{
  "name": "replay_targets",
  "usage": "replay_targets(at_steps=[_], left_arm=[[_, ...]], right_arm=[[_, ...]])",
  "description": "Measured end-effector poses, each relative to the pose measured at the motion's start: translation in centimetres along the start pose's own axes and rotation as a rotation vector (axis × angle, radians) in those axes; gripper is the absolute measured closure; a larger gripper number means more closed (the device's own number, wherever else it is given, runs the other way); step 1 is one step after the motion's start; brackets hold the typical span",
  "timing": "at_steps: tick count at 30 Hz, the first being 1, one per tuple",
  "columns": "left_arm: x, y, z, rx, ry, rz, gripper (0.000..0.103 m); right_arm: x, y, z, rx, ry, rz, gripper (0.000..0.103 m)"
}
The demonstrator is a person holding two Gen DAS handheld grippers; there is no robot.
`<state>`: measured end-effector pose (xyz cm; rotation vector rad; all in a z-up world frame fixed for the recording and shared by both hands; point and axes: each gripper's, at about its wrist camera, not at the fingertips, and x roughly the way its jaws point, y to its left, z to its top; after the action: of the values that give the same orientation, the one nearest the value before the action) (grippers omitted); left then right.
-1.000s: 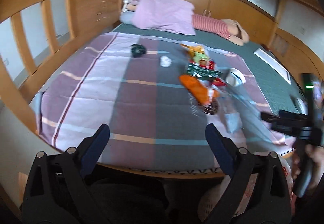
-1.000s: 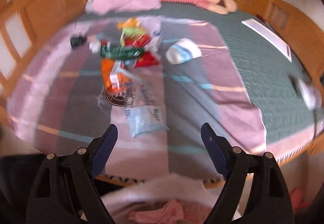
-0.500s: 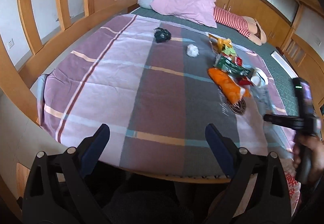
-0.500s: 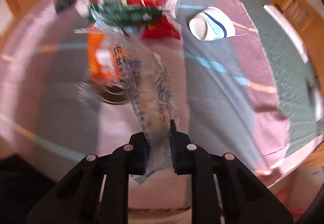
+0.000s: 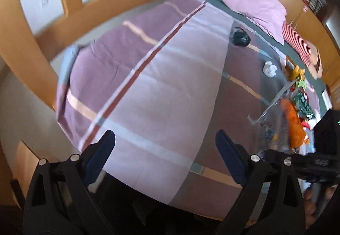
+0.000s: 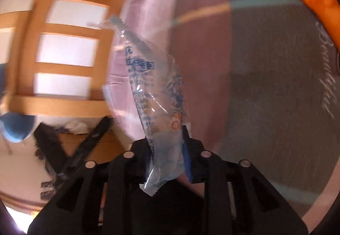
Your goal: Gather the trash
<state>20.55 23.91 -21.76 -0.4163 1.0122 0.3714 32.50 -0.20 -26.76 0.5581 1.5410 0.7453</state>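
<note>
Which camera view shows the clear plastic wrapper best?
The right wrist view: the clear plastic wrapper fills the centre, pinched in the right tongs, and its blue print is visible. The left wrist view shows it only small and blurred at the right edge.

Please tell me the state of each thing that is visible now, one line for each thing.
clear wrapper: lifted, pinched in the right gripper.
left gripper: fingers wide apart, nothing between them.
orange bag: lying on the blanket.
black bag: crumpled, on the blanket.
white tissue: crumpled, on the blanket.
pillow: lying at the bed's head.
</note>
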Motion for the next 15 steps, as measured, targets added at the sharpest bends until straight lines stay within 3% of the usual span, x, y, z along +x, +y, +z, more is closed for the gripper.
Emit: replay_targets(at_steps=[3, 4, 5, 7, 9, 11, 12, 13, 15], left_arm=[[-0.1, 0.2, -0.1, -0.010, -0.007, -0.009, 0.008], [-0.1, 0.0, -0.1, -0.002, -0.008, -0.014, 0.008], [-0.2, -0.2, -0.2, 0.010, -0.008, -0.024, 0.008], [-0.1, -0.7, -0.3, 0.032, 0.004, -0.057, 0.008], [0.0, -1.2, -0.5, 0.043, 0.018, -0.093, 0.008], [0.4, -1.8, -0.7, 0.050, 0.043, -0.131, 0.008], [0.6, -2.2, -0.8, 0.054, 0.057, -0.151, 0.008], [0.7, -2.3, -0.9, 0.056, 0.067, -0.169, 0.008], [0.9, -2.6, -1.2, 0.052, 0.088, -0.217, 0.008]], right_arm=[[-1.0, -1.1, 0.9, 0.000, -0.027, -0.128, 0.048], [-1.9, -1.2, 0.8, 0.007, -0.039, -0.146, 0.035], [-3.1, -1.4, 0.7, 0.010, -0.059, -0.163, 0.029], [-5.9, -1.3, 0.2, -0.012, -0.100, -0.194, 0.029], [-9.6, -0.7, 0.0, -0.074, -0.212, -0.259, 0.029], [-12.9, -0.5, 0.1, -0.114, -0.362, -0.392, 0.022], [-13.9, -0.5, 0.6, -0.135, -0.425, -0.519, 0.019], [-14.0, -0.8, 1.3, -0.149, -0.452, -0.628, 0.017], [-13.5, -2.3, 2.9, -0.172, -0.425, -0.749, 0.017]])
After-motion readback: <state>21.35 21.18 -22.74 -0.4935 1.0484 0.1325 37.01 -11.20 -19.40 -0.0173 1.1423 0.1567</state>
